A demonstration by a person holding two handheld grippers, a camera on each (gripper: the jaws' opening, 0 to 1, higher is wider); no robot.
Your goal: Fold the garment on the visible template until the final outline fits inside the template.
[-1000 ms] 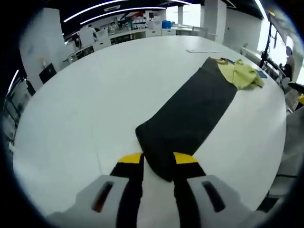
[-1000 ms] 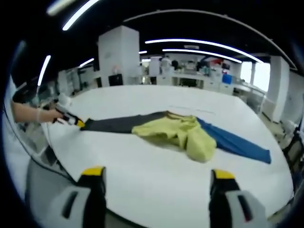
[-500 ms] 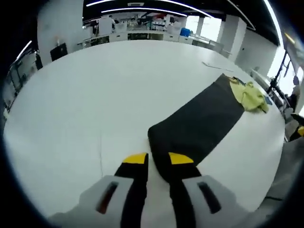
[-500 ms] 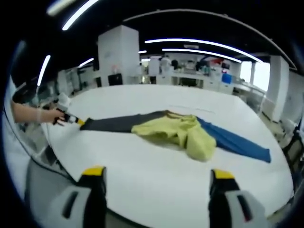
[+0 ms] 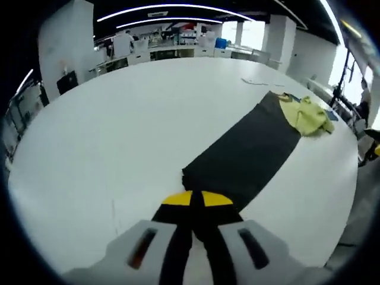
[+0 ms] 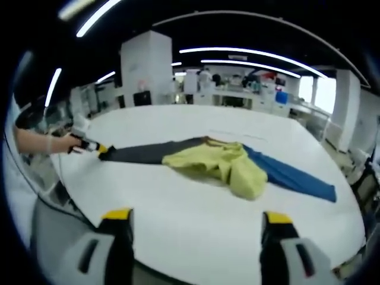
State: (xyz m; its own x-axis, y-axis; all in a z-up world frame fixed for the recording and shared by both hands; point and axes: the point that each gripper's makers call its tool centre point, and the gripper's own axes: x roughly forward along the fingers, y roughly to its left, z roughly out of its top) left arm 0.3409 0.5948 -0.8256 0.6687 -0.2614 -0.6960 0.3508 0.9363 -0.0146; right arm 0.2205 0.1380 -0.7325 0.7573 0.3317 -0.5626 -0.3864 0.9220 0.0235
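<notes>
The left gripper pinches the garment's dark end at lower centre; the right gripper hangs open. A thin pinch could slip, dragging cloth off the tabletop.

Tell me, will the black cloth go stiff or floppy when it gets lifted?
Probably floppy: the black cloth lies flat on the white table, pinched at its end by the left hand-held gripper. It likely drags rather than slides freely, since the yellow garment lies on it.

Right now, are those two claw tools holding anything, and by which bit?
The left gripper is shut on the near end of the dark garment. The right gripper is open, holding nothing.
</notes>
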